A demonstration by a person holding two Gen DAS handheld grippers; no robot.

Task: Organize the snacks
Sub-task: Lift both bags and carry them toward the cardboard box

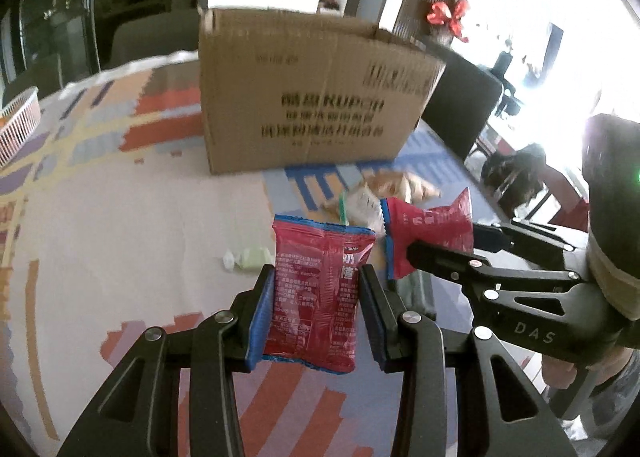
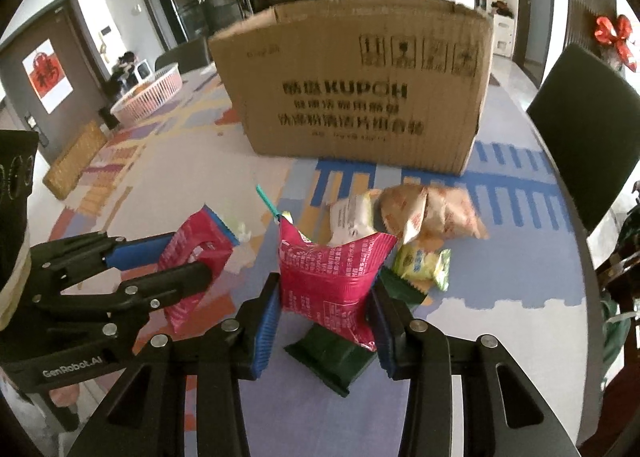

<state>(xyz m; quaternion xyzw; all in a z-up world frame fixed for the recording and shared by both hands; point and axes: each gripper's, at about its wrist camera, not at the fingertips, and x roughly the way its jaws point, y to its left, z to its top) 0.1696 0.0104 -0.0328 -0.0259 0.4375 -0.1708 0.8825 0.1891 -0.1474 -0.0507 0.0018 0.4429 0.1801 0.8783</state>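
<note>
A red packet (image 1: pixel 316 297) is clamped between the blue pads of the left hand-held gripper (image 1: pixel 318 297), its long axis upright and running away from the camera. A second red packet (image 2: pixel 332 281) is clamped likewise in the right hand-held gripper (image 2: pixel 326 297), and is seen from the left wrist at about 2 o'clock (image 1: pixel 428 233). Both packets are held clear of the surface (image 2: pixel 520 277). The coming move is judged to turn on the box (image 2: pixel 360 85): it stands open-topped at 12 o'clock from both grippers, well beyond the fingertips, with its long printed side facing them. Neither gripper can be called clearly nearer. Between grippers and box, loose snacks (image 2: pixel 428 213) are left lying at about 1 o'clock from the right gripper, and a dark green packet (image 2: pixel 332 357) lies just under it. A pink basket (image 2: pixel 152 97) is seen far off at 10 o'clock.
</note>
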